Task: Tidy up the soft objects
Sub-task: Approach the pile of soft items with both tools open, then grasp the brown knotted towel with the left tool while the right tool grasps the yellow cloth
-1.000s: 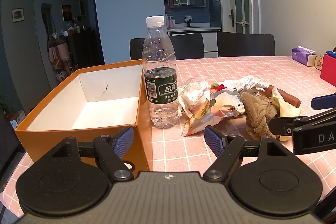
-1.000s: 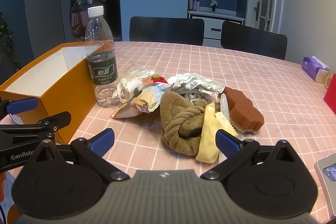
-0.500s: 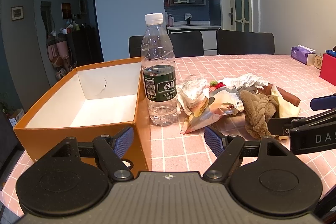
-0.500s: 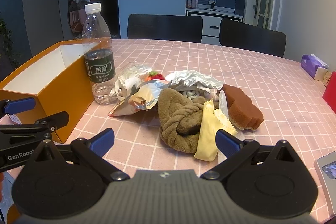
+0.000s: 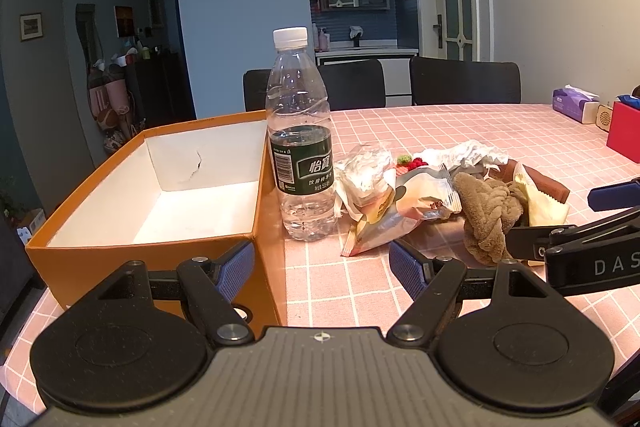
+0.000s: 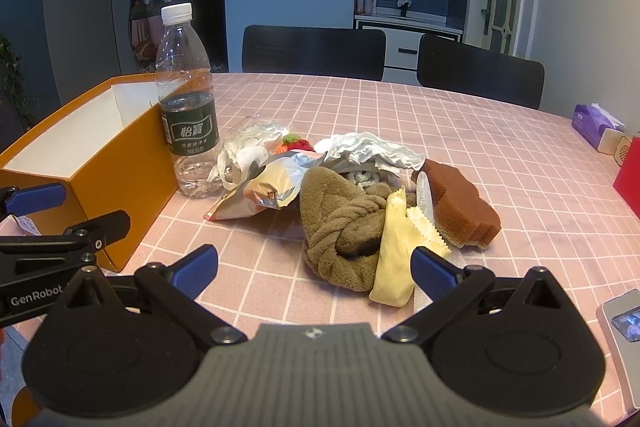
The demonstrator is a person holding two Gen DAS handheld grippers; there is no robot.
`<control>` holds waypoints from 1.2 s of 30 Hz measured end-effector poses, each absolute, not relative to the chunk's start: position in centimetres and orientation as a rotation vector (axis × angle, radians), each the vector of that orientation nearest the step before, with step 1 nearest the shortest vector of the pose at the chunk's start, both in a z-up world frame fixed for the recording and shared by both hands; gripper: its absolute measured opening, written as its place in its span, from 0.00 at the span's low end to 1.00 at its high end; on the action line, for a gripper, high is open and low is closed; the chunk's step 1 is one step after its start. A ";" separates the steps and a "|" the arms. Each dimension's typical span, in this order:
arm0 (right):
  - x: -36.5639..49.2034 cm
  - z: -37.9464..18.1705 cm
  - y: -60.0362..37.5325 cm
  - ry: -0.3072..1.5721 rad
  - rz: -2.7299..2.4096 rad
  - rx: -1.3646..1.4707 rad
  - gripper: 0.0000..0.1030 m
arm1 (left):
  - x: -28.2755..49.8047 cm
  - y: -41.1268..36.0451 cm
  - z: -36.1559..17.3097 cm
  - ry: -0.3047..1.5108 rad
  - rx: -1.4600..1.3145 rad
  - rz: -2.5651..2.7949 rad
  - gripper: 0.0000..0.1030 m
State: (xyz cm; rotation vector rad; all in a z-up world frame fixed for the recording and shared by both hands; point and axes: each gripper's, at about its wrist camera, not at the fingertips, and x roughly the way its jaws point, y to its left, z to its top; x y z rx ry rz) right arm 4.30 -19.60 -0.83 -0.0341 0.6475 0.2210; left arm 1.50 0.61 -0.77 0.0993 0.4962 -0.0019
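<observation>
A pile of soft things lies mid-table: a brown plush braided cloth (image 6: 340,227) (image 5: 488,215), a yellow cloth (image 6: 396,267), a brown sponge (image 6: 460,203), a snack bag (image 6: 276,187) (image 5: 408,203), crumpled white wrap (image 6: 368,147) and a small red knitted piece (image 6: 298,143). An open orange box (image 5: 160,187) (image 6: 92,163) stands at the left, empty. My left gripper (image 5: 322,267) is open and empty, near the box's front corner. My right gripper (image 6: 314,267) is open and empty, just short of the brown cloth.
A water bottle (image 5: 302,147) (image 6: 188,107) stands upright between box and pile. A purple tissue pack (image 6: 596,123) and a red box (image 5: 624,131) sit at the far right. A phone (image 6: 624,323) lies near the front right. Black chairs (image 6: 312,47) stand behind the table.
Both grippers have drifted slightly; the views shifted a little. Nothing on the table has moved, and both stay open.
</observation>
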 end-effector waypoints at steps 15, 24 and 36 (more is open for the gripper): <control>4.6 -1.2 -19.5 0.662 0.213 -0.048 0.98 | 1.7 0.4 -0.9 0.508 0.099 -0.016 0.87; 4.6 -2.1 -20.8 0.623 0.232 -0.063 0.97 | 2.1 -0.2 -1.0 0.527 0.092 -0.088 0.86; 7.6 -5.1 -23.8 0.691 0.189 -0.095 0.77 | 5.2 -3.3 -2.8 0.603 0.045 -0.311 0.53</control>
